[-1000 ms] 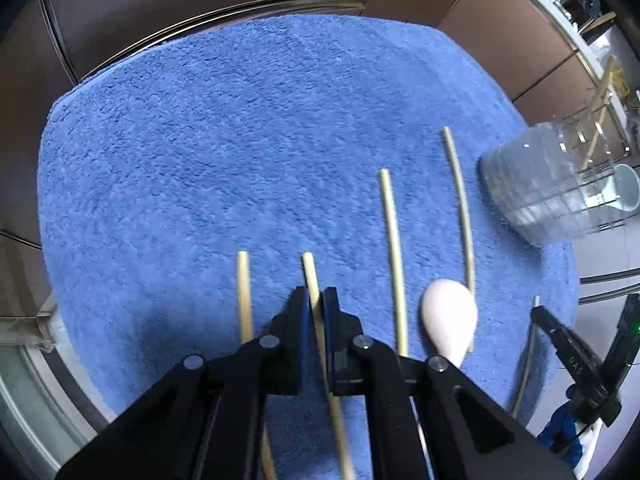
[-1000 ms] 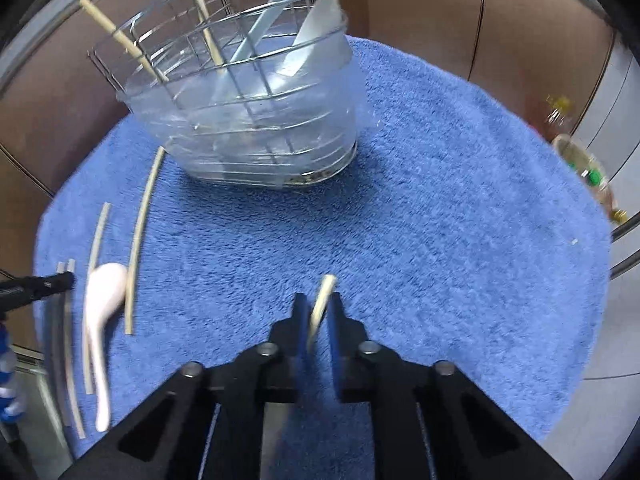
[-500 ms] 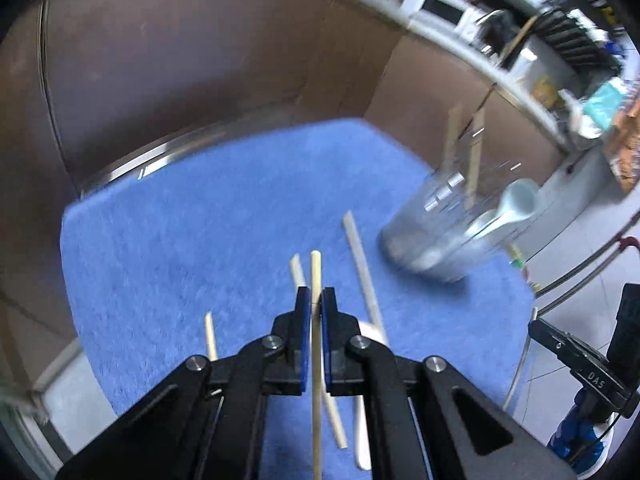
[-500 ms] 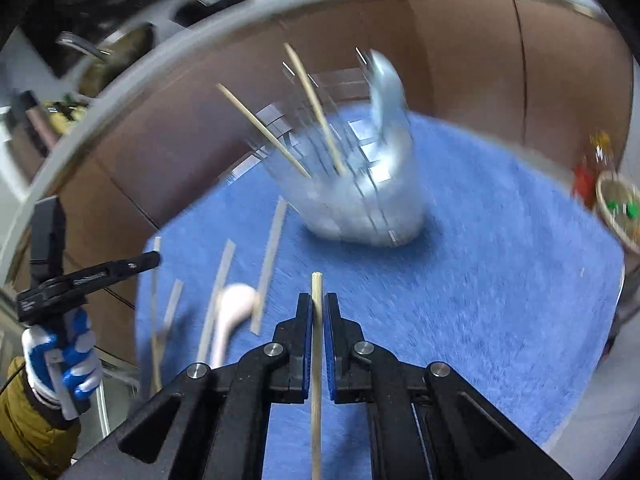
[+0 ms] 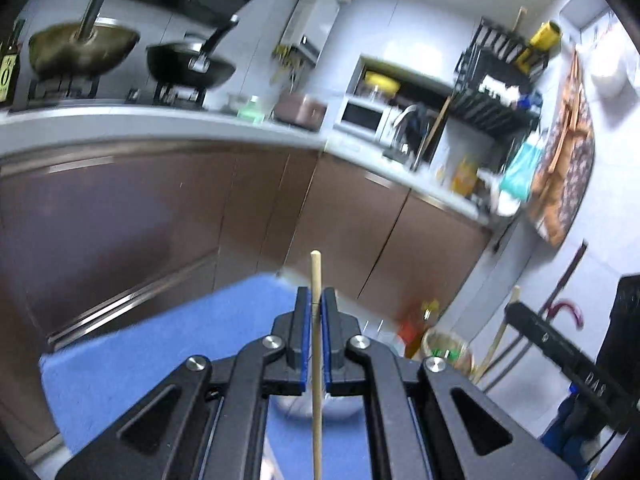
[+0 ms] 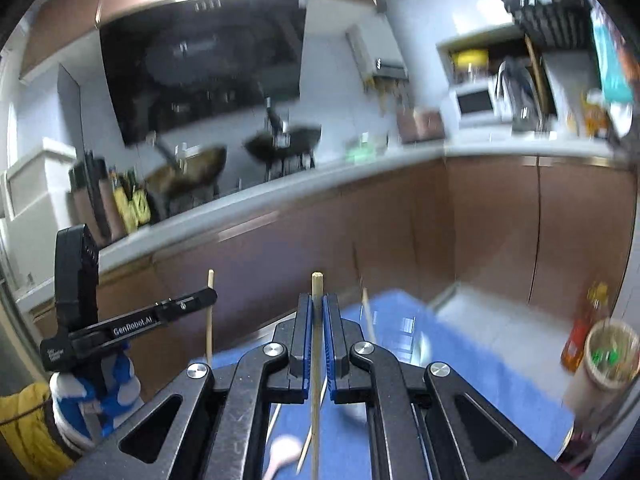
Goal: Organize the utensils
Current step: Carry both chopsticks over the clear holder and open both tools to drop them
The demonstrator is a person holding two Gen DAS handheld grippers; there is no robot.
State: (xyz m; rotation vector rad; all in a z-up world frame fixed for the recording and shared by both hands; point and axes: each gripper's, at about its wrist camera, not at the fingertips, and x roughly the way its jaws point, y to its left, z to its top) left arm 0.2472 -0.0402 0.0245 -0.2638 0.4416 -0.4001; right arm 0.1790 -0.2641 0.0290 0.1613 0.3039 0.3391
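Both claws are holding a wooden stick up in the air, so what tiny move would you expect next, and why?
Probably tilt both claws back down toward the blue mat. The left claw and the right claw each pinch a chopstick upright, and both cameras face the kitchen cabinets. The holder barely shows in either view, so it must be brought into sight before anything can be dropped in.

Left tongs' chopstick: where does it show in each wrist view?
Left wrist: chopstick dead centre, upright, clamped in the left tongs.
Right wrist: same chopstick at left, upright in the left tongs seen side-on; the centre one is a second chopstick in the right tongs.
Shared landmark: white microwave on the counter, upper right in both.
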